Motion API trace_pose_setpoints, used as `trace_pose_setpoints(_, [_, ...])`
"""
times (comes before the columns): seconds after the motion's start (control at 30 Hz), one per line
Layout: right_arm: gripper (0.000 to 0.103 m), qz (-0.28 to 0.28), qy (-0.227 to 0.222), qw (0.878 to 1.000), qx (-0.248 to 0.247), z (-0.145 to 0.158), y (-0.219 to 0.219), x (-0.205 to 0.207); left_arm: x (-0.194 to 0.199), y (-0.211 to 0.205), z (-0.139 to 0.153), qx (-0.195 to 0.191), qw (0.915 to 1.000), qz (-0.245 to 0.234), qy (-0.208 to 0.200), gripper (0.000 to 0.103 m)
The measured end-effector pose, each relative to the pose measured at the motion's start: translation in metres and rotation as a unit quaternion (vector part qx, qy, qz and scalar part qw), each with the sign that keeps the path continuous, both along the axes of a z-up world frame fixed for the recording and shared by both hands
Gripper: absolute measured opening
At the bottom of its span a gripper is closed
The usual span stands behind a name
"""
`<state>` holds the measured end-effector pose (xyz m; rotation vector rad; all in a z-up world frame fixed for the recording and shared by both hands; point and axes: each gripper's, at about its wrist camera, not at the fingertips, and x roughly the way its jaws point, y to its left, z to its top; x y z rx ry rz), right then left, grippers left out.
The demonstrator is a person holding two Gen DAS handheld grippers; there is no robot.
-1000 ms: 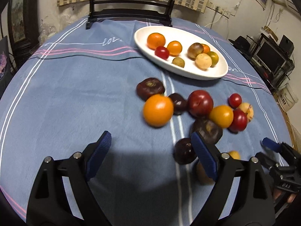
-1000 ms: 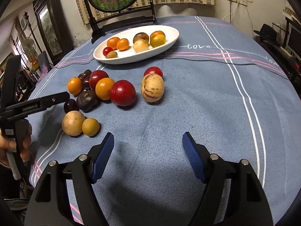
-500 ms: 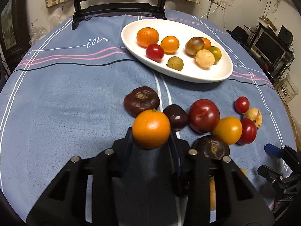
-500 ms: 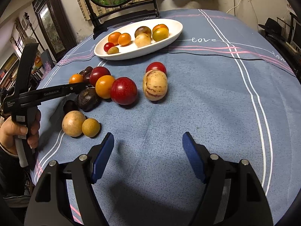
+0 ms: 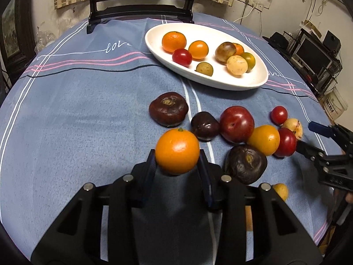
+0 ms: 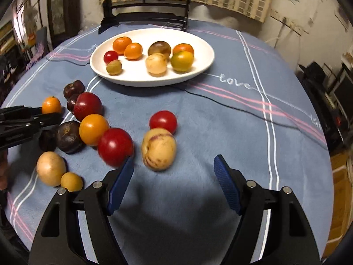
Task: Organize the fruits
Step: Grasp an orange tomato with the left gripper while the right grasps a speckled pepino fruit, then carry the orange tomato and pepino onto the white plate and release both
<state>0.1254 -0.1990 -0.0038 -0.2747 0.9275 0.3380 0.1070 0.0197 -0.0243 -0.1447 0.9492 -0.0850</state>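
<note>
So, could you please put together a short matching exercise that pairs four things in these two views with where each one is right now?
Things:
1. orange fruit
2. small red tomato
3. pale striped fruit
4. right gripper

Places or states:
A. lying on the white plate
B. clamped in the left gripper
C. jaws apart, closing, nothing between them
D. on the blue tablecloth, touching a red tomato

Pairs: 1-B, 2-A, 3-D, 4-C
</note>
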Motion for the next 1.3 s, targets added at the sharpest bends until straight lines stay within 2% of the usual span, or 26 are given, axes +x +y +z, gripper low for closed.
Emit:
trace_pose_setpoints(0.07, [0.068, -0.004, 0.007, 1.000, -0.002, -0.003, 0.001, 0.007, -0.001, 0.003, -0.001, -0.006, 1.0000, 0.000, -0.001, 0.038])
trace_pose_setpoints(0.1, [0.062, -0.004, 0.013, 1.000, 0.006, -0.005, 0.001, 0.011, 0.000, 0.003, -0.001, -0.005, 1.0000, 0.000, -0.001, 0.038])
trace_pose_setpoints(0.23, [0.049, -0.010, 0.029, 0.999, 0.037, -0.009, 0.003, 0.023, 0.000, 0.001, -0.001, 0.004, 1.0000, 0.000, -0.001, 0.038])
trace_pose_setpoints(0.3, [0.037, -0.010, 0.035, 0.998, 0.047, -0.009, 0.004, 0.024, 0.000, 0.001, -0.001, 0.005, 1.0000, 0.000, 0.000, 0.038])
trace_pose_setpoints(0.47, [0.036, -0.032, 0.051, 0.993, 0.097, -0.007, -0.008, 0.018, 0.002, -0.002, 0.000, 0.013, 0.9999, -0.001, 0.002, 0.038])
trace_pose_setpoints(0.57, [0.036, -0.033, 0.050, 0.992, 0.110, -0.004, -0.015, 0.010, 0.004, -0.005, 0.000, 0.014, 0.9998, -0.011, 0.000, 0.038])
trace_pose_setpoints(0.73, [0.036, -0.040, 0.037, 0.992, 0.116, 0.004, -0.027, -0.001, 0.009, -0.006, 0.000, 0.019, 0.9998, -0.010, 0.000, 0.038])
trace_pose_setpoints(1.0, [0.036, -0.040, 0.044, 0.991, 0.118, -0.003, -0.029, -0.005, 0.017, -0.008, -0.001, 0.032, 0.9994, -0.015, 0.000, 0.042])
trace_pose_setpoints(1.2, [0.036, -0.039, 0.043, 0.991, 0.117, -0.001, -0.028, -0.004, 0.021, -0.001, -0.001, 0.012, 0.9996, -0.025, -0.001, 0.038])
trace_pose_setpoints(1.3, [0.036, -0.037, 0.035, 0.992, 0.115, 0.006, -0.029, -0.002, 0.016, -0.002, 0.004, 0.015, 0.9995, -0.028, -0.005, 0.038])
